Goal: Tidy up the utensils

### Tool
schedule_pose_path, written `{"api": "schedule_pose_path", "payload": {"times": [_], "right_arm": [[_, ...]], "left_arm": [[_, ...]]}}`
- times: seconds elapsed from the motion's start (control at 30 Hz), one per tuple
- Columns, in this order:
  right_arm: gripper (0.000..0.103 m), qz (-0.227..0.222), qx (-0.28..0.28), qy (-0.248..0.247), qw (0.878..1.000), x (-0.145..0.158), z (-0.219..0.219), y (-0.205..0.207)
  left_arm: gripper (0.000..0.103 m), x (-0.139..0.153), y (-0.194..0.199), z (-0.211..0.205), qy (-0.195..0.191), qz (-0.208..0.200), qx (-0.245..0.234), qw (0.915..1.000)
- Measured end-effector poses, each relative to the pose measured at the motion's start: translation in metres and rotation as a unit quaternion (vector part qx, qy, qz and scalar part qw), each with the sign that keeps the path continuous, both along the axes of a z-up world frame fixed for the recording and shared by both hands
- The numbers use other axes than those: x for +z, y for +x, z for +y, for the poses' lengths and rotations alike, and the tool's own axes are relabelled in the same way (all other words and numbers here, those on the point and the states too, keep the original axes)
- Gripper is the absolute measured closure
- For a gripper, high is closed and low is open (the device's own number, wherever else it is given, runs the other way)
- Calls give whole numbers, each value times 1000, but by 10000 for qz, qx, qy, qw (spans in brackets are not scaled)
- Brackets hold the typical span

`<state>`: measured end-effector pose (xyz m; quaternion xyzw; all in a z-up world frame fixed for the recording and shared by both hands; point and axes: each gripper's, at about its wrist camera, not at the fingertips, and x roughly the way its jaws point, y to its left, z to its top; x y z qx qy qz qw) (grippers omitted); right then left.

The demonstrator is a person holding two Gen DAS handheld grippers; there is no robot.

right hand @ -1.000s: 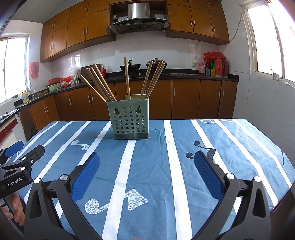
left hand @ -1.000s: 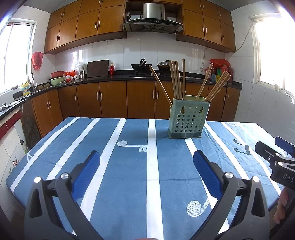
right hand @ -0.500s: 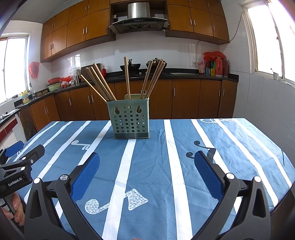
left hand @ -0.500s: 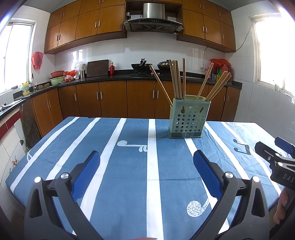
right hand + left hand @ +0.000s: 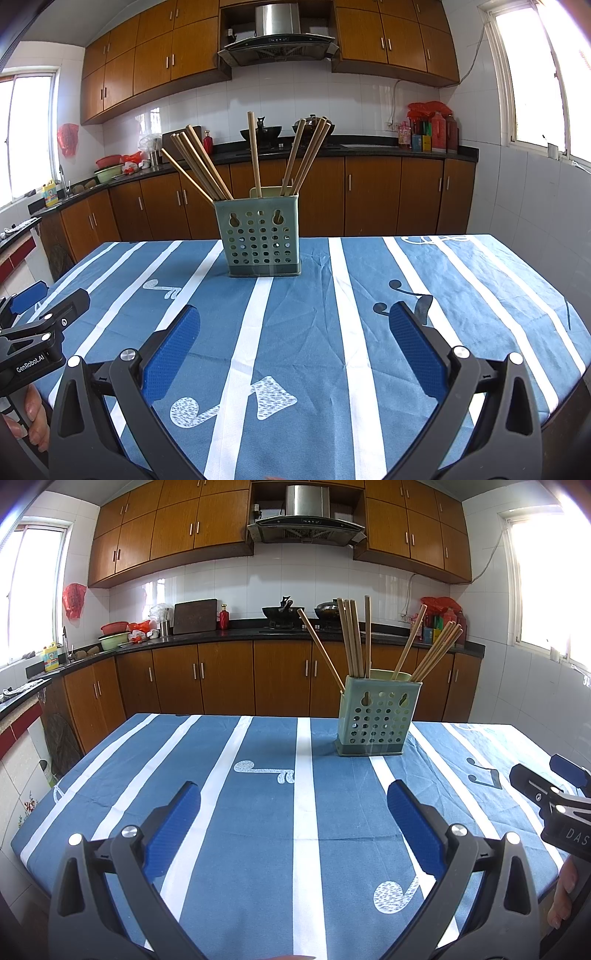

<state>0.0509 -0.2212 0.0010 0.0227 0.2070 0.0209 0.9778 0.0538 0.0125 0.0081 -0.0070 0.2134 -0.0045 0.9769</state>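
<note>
A pale green perforated utensil holder stands upright on the blue striped tablecloth, far from both grippers; it also shows in the right wrist view. Several wooden chopsticks stand in it, leaning left and right, and show in the right wrist view too. My left gripper is open and empty above the near part of the table. My right gripper is open and empty, held beside it at the same distance.
The table's near edge lies just under both grippers. The right gripper's side shows at the right edge of the left wrist view; the left gripper shows at the left edge of the right wrist view. Kitchen counters run behind the table.
</note>
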Motion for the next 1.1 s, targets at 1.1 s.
{"api": "schedule_pose_path", "payload": {"times": [1.1], "right_arm": [[2,18,-11,21,10000,-2,2,1]], "left_arm": [[4,-5,3,1,-49,22,14,10000]]}}
